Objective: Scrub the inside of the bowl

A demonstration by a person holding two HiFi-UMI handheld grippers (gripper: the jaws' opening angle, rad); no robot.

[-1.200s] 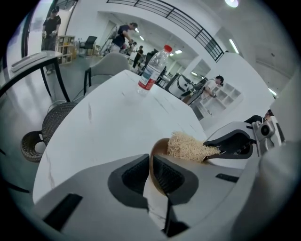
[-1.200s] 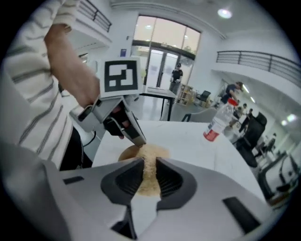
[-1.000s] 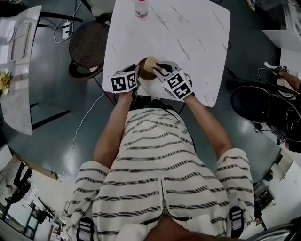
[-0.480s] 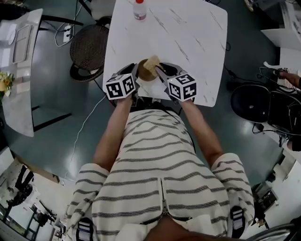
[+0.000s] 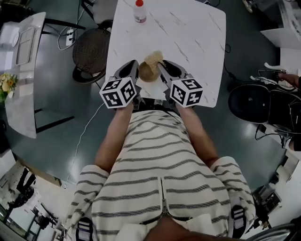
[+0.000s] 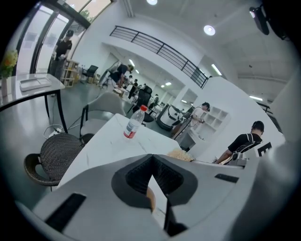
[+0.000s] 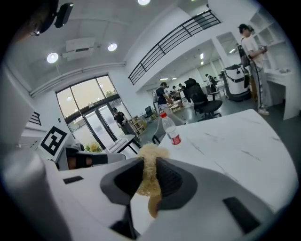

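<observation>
Right gripper [image 7: 149,165] first: its jaws are clamped on a tan, fibrous scrubber [image 7: 150,181], and the pad bulges out above and below the pinch. Over to my left gripper [image 6: 151,164]: its jaws are drawn in to a narrow wedge, tips all but meeting, with a thin brown sliver of the bowl [image 5: 146,72] caught between them. I read that as a grip on its rim.

From the head view, both grippers sit side by side at the near edge of the white marbled table [image 5: 188,37], noses angled toward each other. The brown bowl is right between them, close to the table's edge, and the scrubber is up at the bowl's far side, touching it. Whether the pad reaches the bottom of the bowl, I can't tell.

Further out, a clear bottle [image 5: 139,10] with a red cap stands near the far edge of the table, well apart from the bowl. A dark wicker chair [image 5: 91,49] is tucked in on the table's left side.
</observation>
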